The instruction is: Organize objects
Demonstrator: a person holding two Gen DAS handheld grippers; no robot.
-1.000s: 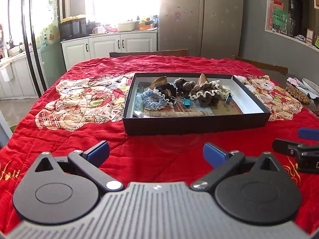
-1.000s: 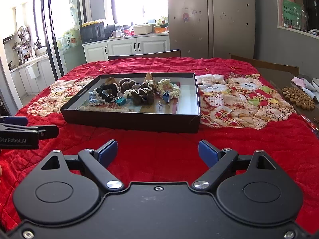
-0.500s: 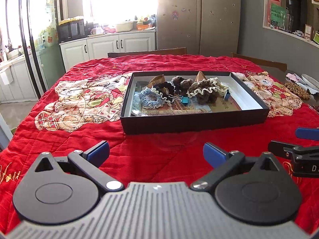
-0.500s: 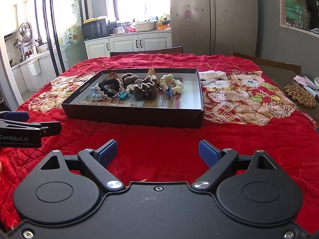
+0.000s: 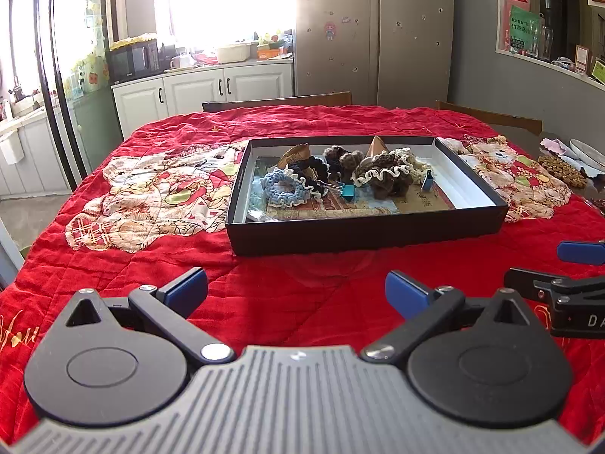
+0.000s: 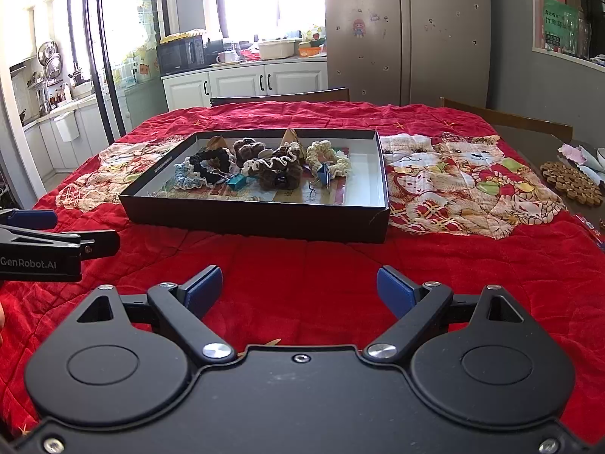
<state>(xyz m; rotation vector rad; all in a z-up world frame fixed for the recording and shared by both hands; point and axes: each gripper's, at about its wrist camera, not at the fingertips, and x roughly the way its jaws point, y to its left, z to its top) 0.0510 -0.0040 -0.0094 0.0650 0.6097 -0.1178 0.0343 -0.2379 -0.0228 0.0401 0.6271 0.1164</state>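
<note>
Red quilt point(image 6: 302, 265): one box point(image 6: 257, 219), two binder clips point(image 6: 236, 181).

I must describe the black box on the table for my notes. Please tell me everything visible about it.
The black box is a shallow, open rectangular tray, seemingly cardboard, black outside and white inside. It lies flat on the red blanket, no lid in view. Inside lie crocheted scrunchies, binder clips and printed paper. Neither gripper touches it.

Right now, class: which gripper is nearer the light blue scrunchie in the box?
Left. The left gripper faces the box's near-left end, where the light blue scrunchie lies; the right gripper sits further right.
</note>
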